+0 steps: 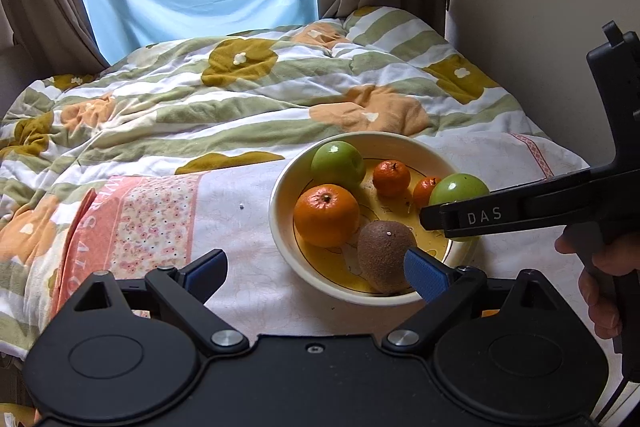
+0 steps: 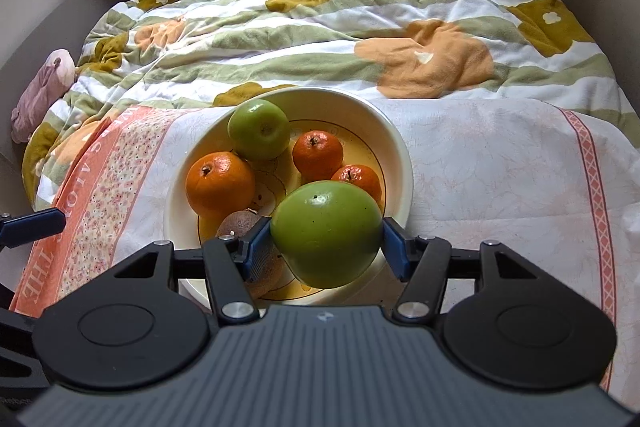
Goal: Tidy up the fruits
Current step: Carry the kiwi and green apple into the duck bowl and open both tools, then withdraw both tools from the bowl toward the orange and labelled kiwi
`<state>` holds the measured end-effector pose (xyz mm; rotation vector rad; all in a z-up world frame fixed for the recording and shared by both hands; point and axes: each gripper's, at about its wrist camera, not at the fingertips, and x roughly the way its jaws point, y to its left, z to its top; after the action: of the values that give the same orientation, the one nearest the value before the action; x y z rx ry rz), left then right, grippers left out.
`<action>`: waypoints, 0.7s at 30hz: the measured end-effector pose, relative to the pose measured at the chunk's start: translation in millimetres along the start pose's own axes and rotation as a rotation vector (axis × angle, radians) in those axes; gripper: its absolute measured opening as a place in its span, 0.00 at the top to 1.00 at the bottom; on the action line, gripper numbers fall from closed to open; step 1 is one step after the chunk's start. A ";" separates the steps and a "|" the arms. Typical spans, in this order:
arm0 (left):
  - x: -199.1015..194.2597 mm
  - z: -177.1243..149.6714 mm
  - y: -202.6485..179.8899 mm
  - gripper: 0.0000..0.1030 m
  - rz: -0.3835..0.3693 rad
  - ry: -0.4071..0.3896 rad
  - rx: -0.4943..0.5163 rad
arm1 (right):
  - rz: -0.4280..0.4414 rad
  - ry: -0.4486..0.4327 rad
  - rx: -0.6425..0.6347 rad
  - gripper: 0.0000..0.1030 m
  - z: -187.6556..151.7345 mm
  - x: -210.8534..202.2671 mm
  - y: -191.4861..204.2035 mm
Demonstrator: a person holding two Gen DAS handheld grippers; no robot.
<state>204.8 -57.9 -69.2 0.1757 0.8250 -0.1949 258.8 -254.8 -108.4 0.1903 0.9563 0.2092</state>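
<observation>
Six fruits, one bowl (image 2: pixel 400 155), my two claws.

Two glossy green apples, one big dimpled orange (image 2: pixel 220 183), two small mandarins, one fuzzy brown kiwi (image 1: pixel 386 257); my right claw (image 2: pixel 326 243) pinches one apple (image 2: pixel 326 233) above the round cream bowl, the other apple (image 2: pixel 259 129) inside; my left claw (image 1: pixel 320 271) spread, empty, beside the kiwi.

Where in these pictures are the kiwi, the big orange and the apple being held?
kiwi (image 1: pixel 386 257): left wrist view, middle of its brown skin.
big orange (image 2: pixel 220 185): right wrist view, centre of its peel.
held apple (image 2: pixel 326 233): right wrist view, middle of its green front, between the blue pads.
</observation>
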 end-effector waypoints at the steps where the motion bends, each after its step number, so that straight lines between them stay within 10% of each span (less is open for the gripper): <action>1: -0.4 -0.7 1.1 0.05 0.004 0.000 -0.001 | 0.003 0.003 -0.002 0.29 -0.5 1.4 0.6; 5: -0.6 -1.6 2.9 0.05 0.044 0.002 0.016 | 0.027 0.018 0.008 0.25 -0.8 4.4 2.1; 8: -2.6 -3.6 3.6 0.05 0.059 -0.007 0.030 | 0.036 -0.010 0.007 0.00 -2.1 -1.1 4.6; 21: -35.4 -8.9 16.4 0.05 0.029 -0.060 0.007 | -0.009 -0.130 0.006 0.00 -9.2 -44.5 16.8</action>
<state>178.9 -36.4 -47.6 0.1870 0.7616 -0.1752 224.8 -249.5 -74.3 0.2026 0.8286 0.1839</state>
